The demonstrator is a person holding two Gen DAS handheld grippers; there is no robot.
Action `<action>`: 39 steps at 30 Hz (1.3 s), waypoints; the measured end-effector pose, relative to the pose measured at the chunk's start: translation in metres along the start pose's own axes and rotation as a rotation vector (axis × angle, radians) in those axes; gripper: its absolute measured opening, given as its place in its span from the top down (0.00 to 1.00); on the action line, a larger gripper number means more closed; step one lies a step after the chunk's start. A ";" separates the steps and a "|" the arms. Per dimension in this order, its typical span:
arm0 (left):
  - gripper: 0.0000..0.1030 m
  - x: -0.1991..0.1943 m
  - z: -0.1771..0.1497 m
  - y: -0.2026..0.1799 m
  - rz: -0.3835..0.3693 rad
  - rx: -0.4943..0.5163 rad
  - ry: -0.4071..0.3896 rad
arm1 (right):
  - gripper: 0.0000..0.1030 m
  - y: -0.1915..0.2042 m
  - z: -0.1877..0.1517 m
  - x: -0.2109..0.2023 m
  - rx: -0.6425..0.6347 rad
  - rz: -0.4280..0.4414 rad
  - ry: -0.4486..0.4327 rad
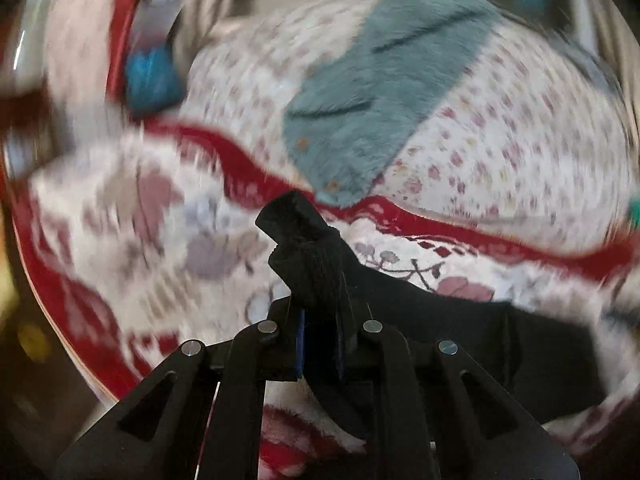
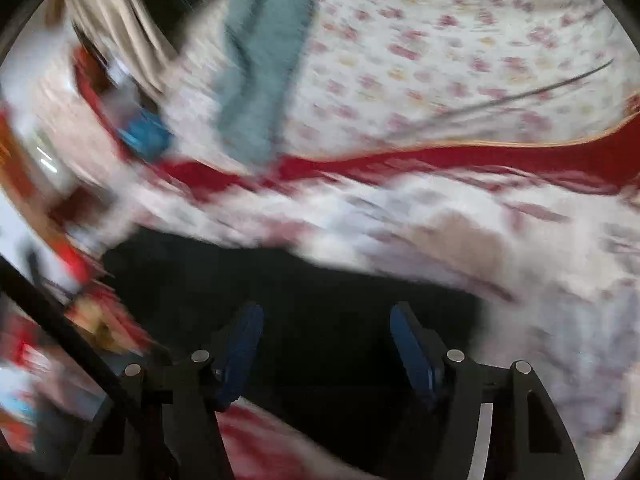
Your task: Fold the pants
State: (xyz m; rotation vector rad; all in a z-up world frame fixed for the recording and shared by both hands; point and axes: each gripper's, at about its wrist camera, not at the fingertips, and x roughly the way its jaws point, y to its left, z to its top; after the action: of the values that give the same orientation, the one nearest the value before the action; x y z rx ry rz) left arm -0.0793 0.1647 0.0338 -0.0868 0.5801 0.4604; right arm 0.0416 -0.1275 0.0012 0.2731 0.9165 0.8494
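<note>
The black pants [image 1: 460,340] lie on a white and red flowered blanket [image 1: 140,216]. My left gripper [image 1: 320,320] is shut on a bunched corner of the black cloth, which sticks up beyond the fingers and hangs off to the right. In the right wrist view the pants [image 2: 300,292] spread dark under and ahead of my right gripper [image 2: 326,344]. Its blue pads [image 2: 412,348] stand wide apart above the cloth, and nothing is pinched between them. Both pictures are blurred.
A grey-blue fleece garment [image 1: 376,96] lies further back on a flowered sheet [image 1: 520,140]. A blue object [image 1: 150,76] sits at the back left beside beige curtains [image 1: 208,4]. The blanket's red border [image 2: 480,160] runs across the bed.
</note>
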 end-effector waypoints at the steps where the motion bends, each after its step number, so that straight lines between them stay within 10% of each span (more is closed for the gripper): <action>1: 0.90 -0.003 -0.002 -0.009 0.021 0.053 -0.021 | 0.37 0.011 0.011 0.004 0.007 0.037 0.010; 11: 0.90 -0.026 -0.035 -0.083 0.128 0.536 -0.217 | 0.37 0.086 0.081 0.116 0.161 0.388 0.364; 26: 0.90 -0.037 -0.051 -0.110 0.101 0.732 -0.274 | 0.37 0.149 0.082 0.140 -0.192 0.217 0.447; 29: 0.90 -0.046 -0.058 -0.118 0.078 0.813 -0.305 | 0.87 0.149 0.082 0.138 -0.247 0.228 0.460; 39: 0.90 -0.088 -0.074 -0.201 -0.034 0.885 -0.291 | 0.90 0.046 0.072 0.062 -0.164 0.168 0.422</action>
State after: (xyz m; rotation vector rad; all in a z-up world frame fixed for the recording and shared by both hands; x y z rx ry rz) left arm -0.0932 -0.0651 0.0105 0.8012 0.4517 0.1468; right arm 0.0936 -0.0420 0.0330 0.0257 1.2189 1.1572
